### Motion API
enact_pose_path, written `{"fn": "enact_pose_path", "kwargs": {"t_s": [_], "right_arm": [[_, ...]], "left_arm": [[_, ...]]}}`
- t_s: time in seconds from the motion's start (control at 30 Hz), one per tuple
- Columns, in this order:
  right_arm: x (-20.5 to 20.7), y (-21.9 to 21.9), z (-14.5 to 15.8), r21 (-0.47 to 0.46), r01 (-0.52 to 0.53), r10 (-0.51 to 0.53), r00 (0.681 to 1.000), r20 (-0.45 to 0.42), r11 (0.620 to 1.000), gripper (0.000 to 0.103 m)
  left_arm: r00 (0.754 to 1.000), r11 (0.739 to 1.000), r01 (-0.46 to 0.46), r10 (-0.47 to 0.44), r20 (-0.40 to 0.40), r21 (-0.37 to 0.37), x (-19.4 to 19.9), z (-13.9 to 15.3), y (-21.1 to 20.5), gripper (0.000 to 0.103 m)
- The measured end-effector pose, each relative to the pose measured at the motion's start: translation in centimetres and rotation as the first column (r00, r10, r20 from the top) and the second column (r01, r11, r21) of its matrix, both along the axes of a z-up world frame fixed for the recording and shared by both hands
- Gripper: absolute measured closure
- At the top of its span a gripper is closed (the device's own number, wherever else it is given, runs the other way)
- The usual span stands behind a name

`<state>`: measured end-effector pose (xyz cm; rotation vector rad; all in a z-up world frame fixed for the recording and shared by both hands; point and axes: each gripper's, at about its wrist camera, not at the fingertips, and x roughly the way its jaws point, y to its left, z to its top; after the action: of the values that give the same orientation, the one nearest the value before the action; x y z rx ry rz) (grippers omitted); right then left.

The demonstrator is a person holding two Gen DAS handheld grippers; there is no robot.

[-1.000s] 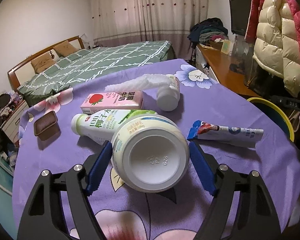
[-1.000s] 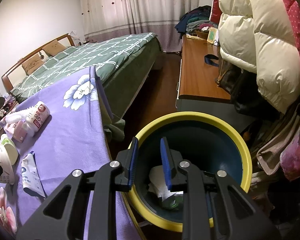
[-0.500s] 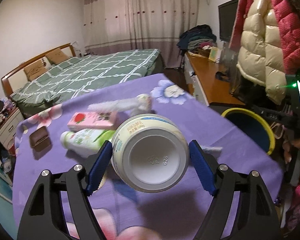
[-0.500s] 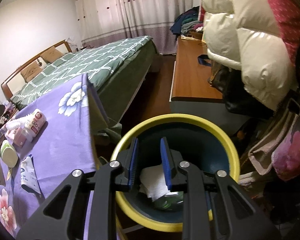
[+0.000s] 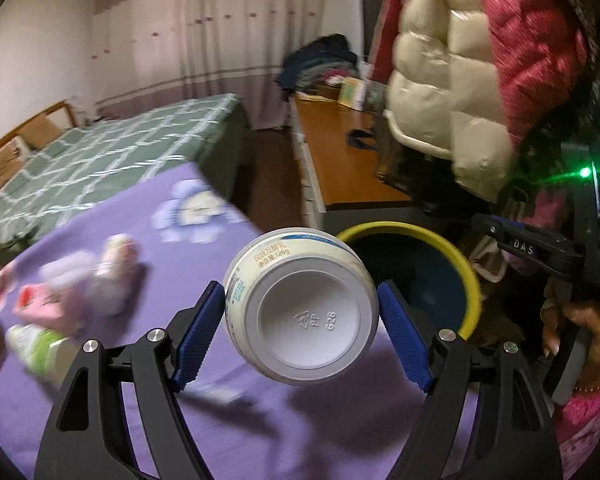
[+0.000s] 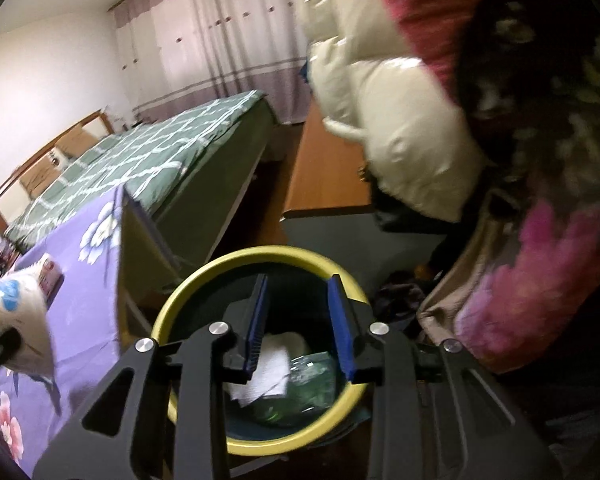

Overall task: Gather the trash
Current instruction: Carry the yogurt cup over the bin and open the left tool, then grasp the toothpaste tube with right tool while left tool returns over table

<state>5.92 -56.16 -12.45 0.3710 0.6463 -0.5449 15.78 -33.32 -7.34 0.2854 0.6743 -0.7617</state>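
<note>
Yogurt cup (image 5: 302,308) is clamped between the left gripper's (image 5: 301,330) blue fingers (image 5: 199,330), bottom toward the camera, above the purple-clothed counter (image 5: 112,396). Ahead and right of it the yellow-rimmed bin (image 5: 466,276) is seen. The right gripper's (image 6: 298,326) fingers (image 6: 342,326), just opened somewhat with nothing between, are held over the bin, where white paper (image 6: 270,370) lies.

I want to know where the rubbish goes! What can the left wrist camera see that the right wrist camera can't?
Only the left wrist view shows the underside of the white yogurt cup clamped in the left gripper, plus blurred cartons on the purple cloth.

Only the right wrist view looks down into the bin: white paper and a greenish bottle lie inside, below the empty right gripper, whose jaws have just been opening.

Both show the yellow-rimmed bin, the bed and the hanging coats.
</note>
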Motion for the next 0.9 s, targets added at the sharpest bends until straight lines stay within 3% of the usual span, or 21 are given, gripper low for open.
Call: {"fn": "enact_pose_path", "kwargs": {"t_s": [0.23, 0.37, 0.4, 0.47, 0.7, 0.9], "right_arm": [[-2.1, -1.6, 1.1, -0.022, 0.058, -0.058, 0.998, 0.030, 0.998, 0.071], [-2.6, -2.0, 1.5, -0.032, 0.082, -0.080, 0.996, 0.039, 0.996, 0.070], [-2.6, -2.0, 1.5, -0.033, 0.085, -0.083, 0.996, 0.039, 0.996, 0.070], [-2.6, -2.1, 1.5, -0.030, 0.083, -0.082, 0.996, 0.041, 0.996, 0.069], [-2.0, -1.7, 1.1, -0.017, 0.059, -0.059, 0.998, 0.031, 0.998, 0.069], [0.3, 0.8, 0.3, -0.008, -0.019, 0.019, 1.000, 0.000, 1.000, 0.068]], "left_arm": [[0.991, 0.992, 0.121, -0.119, -0.055, 0.039, -0.4, -2.2, -9.0, 0.025], [0.987, 0.985, 0.149, -0.143, -0.073, 0.086, -0.2, -4.0, -12.8, 0.025], [0.987, 0.983, 0.153, -0.146, -0.074, 0.099, -0.2, -4.4, -13.2, 0.023], [0.988, 0.982, 0.146, -0.138, -0.072, 0.122, -0.1, -5.0, -14.1, 0.011], [0.994, 0.993, 0.098, -0.095, -0.052, 0.066, 0.0, -2.7, -10.5, 0.011], [1.000, 1.000, 0.000, 0.000, 0.017, -0.013, 0.3, 1.3, -2.8, 0.010]]}}
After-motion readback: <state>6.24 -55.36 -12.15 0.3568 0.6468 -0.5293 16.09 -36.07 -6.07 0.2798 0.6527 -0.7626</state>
